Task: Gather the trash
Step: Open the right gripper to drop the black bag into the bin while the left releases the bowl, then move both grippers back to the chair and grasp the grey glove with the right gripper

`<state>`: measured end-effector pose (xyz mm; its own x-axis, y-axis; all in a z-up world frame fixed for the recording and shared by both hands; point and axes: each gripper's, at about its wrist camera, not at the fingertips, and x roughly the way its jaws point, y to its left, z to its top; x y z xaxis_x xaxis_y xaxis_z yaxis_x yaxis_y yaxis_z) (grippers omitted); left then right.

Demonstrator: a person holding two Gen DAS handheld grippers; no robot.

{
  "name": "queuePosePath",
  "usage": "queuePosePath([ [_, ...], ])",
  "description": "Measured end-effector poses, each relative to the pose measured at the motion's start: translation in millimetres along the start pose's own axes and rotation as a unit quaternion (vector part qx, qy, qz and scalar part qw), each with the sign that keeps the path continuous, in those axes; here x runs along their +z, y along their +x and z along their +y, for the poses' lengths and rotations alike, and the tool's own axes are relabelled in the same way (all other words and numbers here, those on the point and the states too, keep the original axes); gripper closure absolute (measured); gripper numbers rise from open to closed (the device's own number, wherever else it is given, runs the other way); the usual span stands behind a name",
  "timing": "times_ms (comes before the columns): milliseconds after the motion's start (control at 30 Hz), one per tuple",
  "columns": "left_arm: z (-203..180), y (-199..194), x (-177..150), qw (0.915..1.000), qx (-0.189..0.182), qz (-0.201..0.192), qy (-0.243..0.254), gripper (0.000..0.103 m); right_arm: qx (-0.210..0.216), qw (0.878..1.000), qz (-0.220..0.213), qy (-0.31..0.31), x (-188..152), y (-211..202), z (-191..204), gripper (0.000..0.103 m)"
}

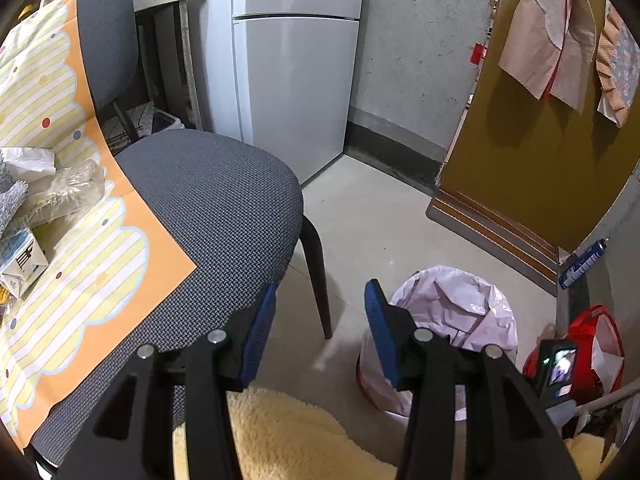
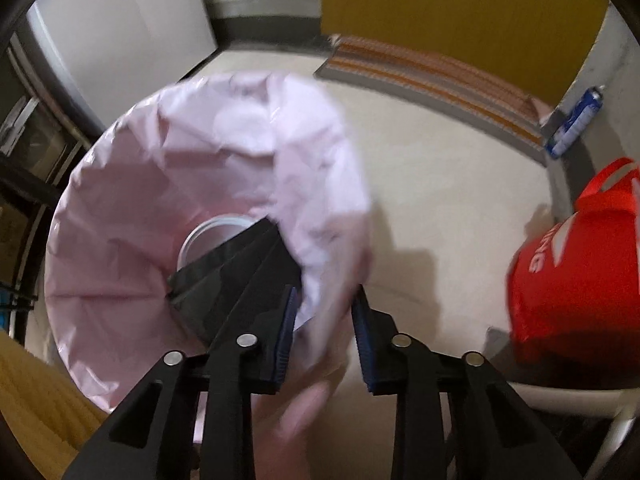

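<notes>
Blue-padded jaws of the right gripper point(image 2: 324, 322) stand apart with nothing clamped, poised over the near rim of the trash bin point(image 2: 208, 216), whose pink liner bag fills most of the blurred right wrist view. Motion smear makes the liner's folds hard to read, and a pale pinkish blur between and below the jaws cannot be identified. Down inside the bin lie a flat black folded piece point(image 2: 236, 268) and, half hidden behind it, a round white-rimmed item point(image 2: 212, 232); both sit just ahead and left of the jaws. A red bag point(image 2: 576, 264) stands on the floor to the right, cut off by the frame edge, with a blue spray can point(image 2: 576, 124) leaning against the wall beyond it. In the left wrist view the left gripper point(image 1: 320, 300) also has its jaws wide apart and empty, hovering off the front edge of a grey chair seat point(image 1: 216, 208). The bin's rim point(image 1: 452, 304) lies just right of these jaws, partly hidden by the right finger. Crumpled clear plastic point(image 1: 68, 192) and a small carton point(image 1: 22, 264) rest on a patterned sheet point(image 1: 92, 248) over the seat's left edge, cropped by the lens border.
</notes>
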<state>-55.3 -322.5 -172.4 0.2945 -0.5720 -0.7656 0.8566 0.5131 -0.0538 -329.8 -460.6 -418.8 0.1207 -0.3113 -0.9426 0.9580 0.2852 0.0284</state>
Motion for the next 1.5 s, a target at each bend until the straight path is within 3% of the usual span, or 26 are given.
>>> queuePosePath([
  [100, 2, -1, -1, 1.0000, 0.003, -0.001, 0.000, 0.058, 0.003, 1.000, 0.020, 0.023, -3, 13, 7, 0.072],
  [233, 7, -1, -2, 0.9999, 0.010, 0.000, -0.002, 0.058, -0.003, 0.998, 0.015, 0.054, 11, 22, 15, 0.071],
  [533, 24, -5, -1, 0.9995, 0.027, -0.002, -0.016, 0.058, 0.025, 0.999, -0.018, 0.028, 59, 31, 54, 0.072],
  [700, 36, -15, -2, 0.9990, 0.033, -0.011, -0.029, 0.058, -0.008, 0.996, -0.090, 0.001, 77, -13, 45, 0.071],
  [867, 53, -31, -7, 0.9976, 0.040, -0.018, -0.054, 0.058, 0.006, 0.984, -0.163, -0.076, 87, -91, 66, 0.071],
  [1033, 85, -58, -20, 0.9929, 0.076, -0.021, -0.089, 0.058, 0.070, 0.962, -0.203, -0.167, 87, -168, 125, 0.071],
  [1133, 112, -77, -31, 0.9872, 0.104, -0.022, -0.118, 0.058, 0.121, 0.942, -0.221, -0.220, 78, -211, 173, 0.069],
  [1300, 166, -114, -51, 0.9717, 0.169, -0.027, -0.162, 0.049, 0.215, 0.901, -0.221, -0.305, 63, -265, 250, 0.066],
  [1433, 213, -141, -67, 0.9550, 0.208, -0.029, -0.209, 0.046, 0.282, 0.855, -0.224, -0.373, 52, -298, 308, 0.059],
  [1500, 233, -150, -74, 0.9471, 0.225, -0.026, -0.228, 0.046, 0.303, 0.838, -0.220, -0.397, 49, -306, 333, 0.059],
])
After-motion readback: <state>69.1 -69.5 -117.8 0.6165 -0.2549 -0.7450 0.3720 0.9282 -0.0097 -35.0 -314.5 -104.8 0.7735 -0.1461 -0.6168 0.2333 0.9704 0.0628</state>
